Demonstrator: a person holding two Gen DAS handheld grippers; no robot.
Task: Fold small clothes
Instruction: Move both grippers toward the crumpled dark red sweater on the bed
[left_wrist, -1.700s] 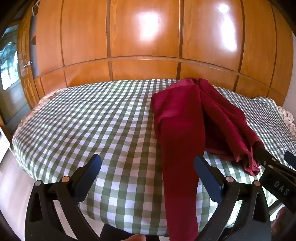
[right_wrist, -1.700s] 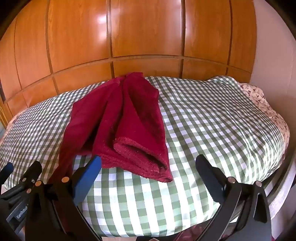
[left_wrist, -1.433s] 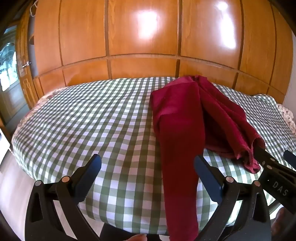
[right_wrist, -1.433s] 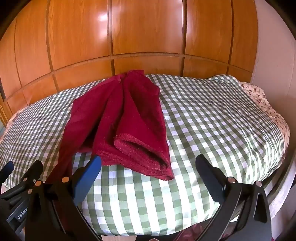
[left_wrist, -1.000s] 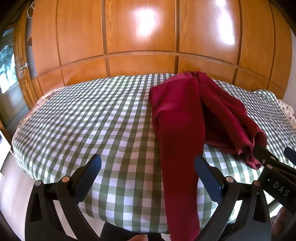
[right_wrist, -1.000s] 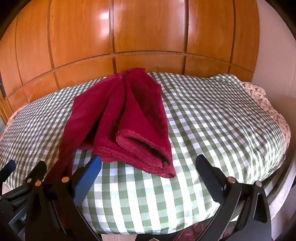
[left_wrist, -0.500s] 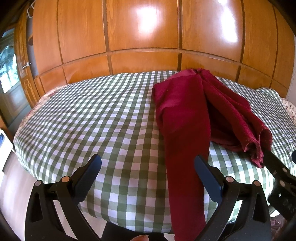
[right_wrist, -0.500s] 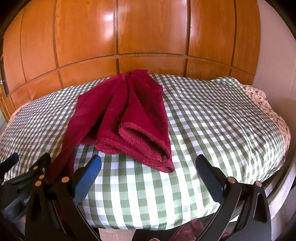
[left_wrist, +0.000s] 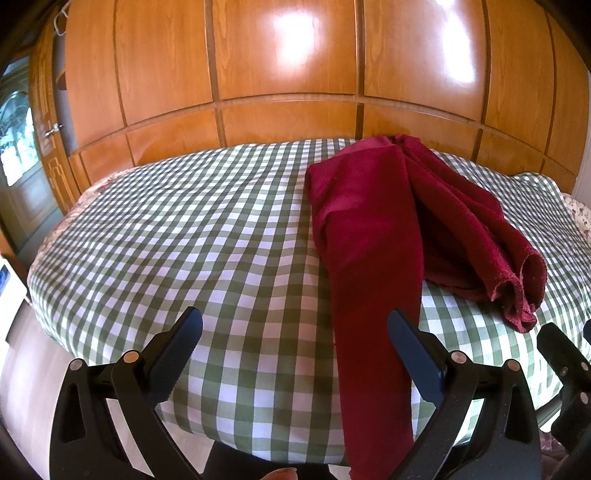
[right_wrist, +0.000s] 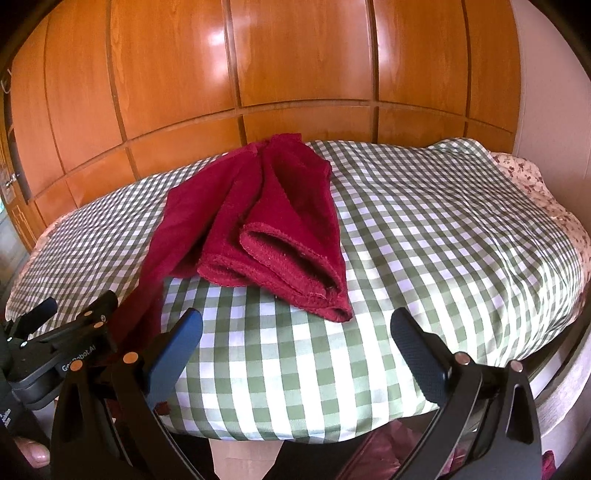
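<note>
Left gripper (left_wrist: 295, 343) wide open, empty, hovering over the near edge of the bed (left_wrist: 166, 240), its right finger just in front of the long leg of the red garment (left_wrist: 369, 258). Right gripper (right_wrist: 295, 343) likewise spread wide, holding nothing, poised above bare checked cover a little short of the garment's rolled cuff end (right_wrist: 295, 266). Probably the reach-in before a first grasp, so best done by closing each gripper on a single clean edge: left on the hanging leg close to where it drops off the mattress, right on the open cuff nearest it, taking cloth only and not pinching up the green-and-white cover beneath. Worth lifting both ends together and laying the two legs flat and parallel before any fold, since a bunched start would give a lumpy result. Garment itself dark red, soft and fleecy-looking, like small trousers: one leg smooth and straight, trailing over the bed's front edge; the other doubled over in loose rolls toward the right, hem open and curled. Lying right of centre on the bed, top end toward the glossy wooden wardrobe panels (left_wrist: 288, 66) behind.
</note>
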